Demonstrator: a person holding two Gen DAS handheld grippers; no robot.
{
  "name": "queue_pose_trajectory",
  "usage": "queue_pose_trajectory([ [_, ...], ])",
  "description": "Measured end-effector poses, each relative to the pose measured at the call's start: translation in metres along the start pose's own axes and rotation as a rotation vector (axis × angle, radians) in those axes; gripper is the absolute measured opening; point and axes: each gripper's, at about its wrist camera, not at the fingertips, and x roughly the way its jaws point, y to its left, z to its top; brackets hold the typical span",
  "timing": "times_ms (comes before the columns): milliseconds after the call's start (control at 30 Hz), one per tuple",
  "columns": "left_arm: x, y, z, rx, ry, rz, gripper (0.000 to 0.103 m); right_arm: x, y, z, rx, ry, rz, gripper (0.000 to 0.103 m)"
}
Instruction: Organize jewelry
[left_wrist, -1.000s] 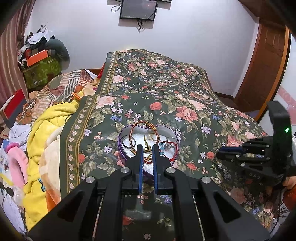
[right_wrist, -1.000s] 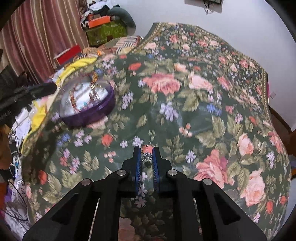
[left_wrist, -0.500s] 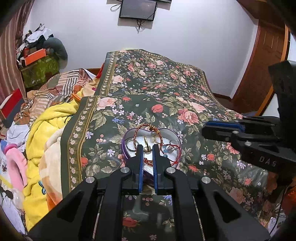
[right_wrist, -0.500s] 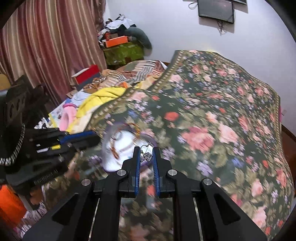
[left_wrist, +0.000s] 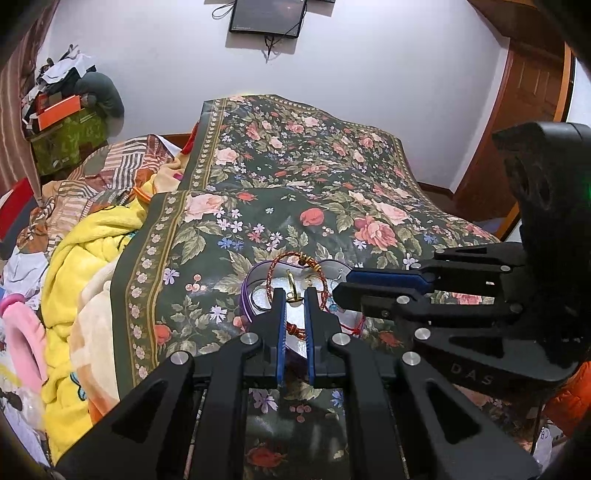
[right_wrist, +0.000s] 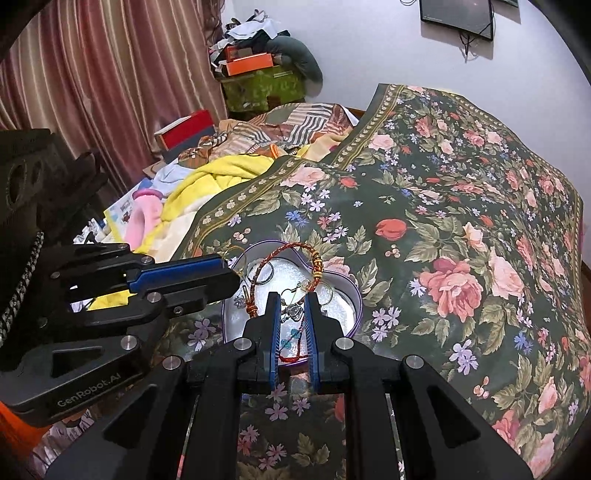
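Left wrist view: the left gripper hovers just above the near rim of the purple heart-shaped tin, which lies on the dark green floral bedspread; its blue-padded fingers stand a narrow gap apart with nothing between them. A red-and-gold braided cord bracelet leans across the tin's rim, and a gold ring stands inside on the silvery floor. The right gripper reaches in from the right, its tips over the tin's right lobe; whether it holds anything cannot be told from this side. Right wrist view: the right gripper is poised over the tin, its fingers nearly closed and pinching a small silver chain with a clear pendant, which hangs between the pads directly above the tin's floor. A string of turquoise beads and a thin red cord already lie inside, beside the braided bracelet. The left gripper sits at the tin's left edge. The step in hand appears to be depositing the chain. To do it well, lower the tips until the pendant nearly touches the floor, then part the fingers gently, so the chain pools in a bare patch rather than tangling with the bracelet; the left gripper could steady the rim, since the tin rests on soft bedding and may tip.
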Motion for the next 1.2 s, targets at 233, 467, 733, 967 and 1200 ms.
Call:
queue_pose_trajectory([
  [233, 0.003, 0.003, 0.0, -0.011, 0.006, 0.003, 0.008, 0.0, 0.0, -0.001, -0.024, -0.011, -0.007, 0.012],
  [467, 0.005, 0.007, 0.0, -0.03, 0.023, 0.01, 0.009, -0.005, -0.004, -0.003, -0.014, -0.008, -0.014, 0.02],
  [733, -0.025, 0.003, 0.005, -0.028, -0.047, 0.054, 0.009, -0.042, -0.011, 0.003, 0.04, -0.093, -0.018, 0.021],
  [967, -0.081, -0.017, 0.013, 0.001, -0.175, 0.109, 0.009, -0.102, -0.003, 0.005, 0.075, -0.24, -0.053, 0.021],
  [1200, -0.151, -0.054, 0.008, 0.045, -0.347, 0.162, 0.009, -0.171, 0.024, -0.007, 0.072, -0.415, -0.102, 0.021],
])
